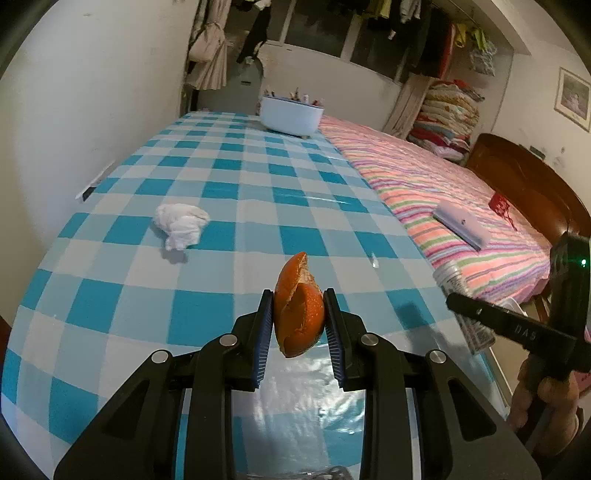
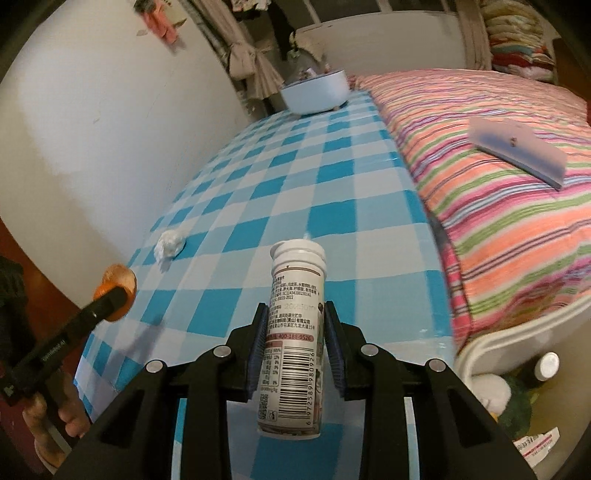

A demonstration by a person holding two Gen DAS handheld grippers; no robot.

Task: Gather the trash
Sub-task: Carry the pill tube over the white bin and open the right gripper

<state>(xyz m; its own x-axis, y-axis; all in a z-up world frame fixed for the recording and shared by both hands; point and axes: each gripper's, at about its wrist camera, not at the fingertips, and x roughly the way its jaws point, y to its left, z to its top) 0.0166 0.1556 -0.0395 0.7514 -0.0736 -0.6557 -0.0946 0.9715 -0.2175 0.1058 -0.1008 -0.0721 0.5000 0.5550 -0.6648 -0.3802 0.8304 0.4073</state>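
On tube (image 2: pixel 293 343), barcode, "400-188-9526" printed

A bedroom in a home. A bed (image 1: pixel 443 192) with a striped pink quilt (image 2: pixel 498 192) and dark wooden headboard (image 1: pixel 524 184) stands beside a table under a blue checked cloth (image 1: pixel 221 192). Folded blankets (image 1: pixel 447 118) are stacked in the corner, clothes (image 1: pixel 402 14) hang above, and a framed picture (image 1: pixel 573 99) hangs on the wall.

White walls (image 1: pixel 92 92), striped bed (image 1: pixel 443 192) (wooden headboard (image 1: pixel 524 181)).
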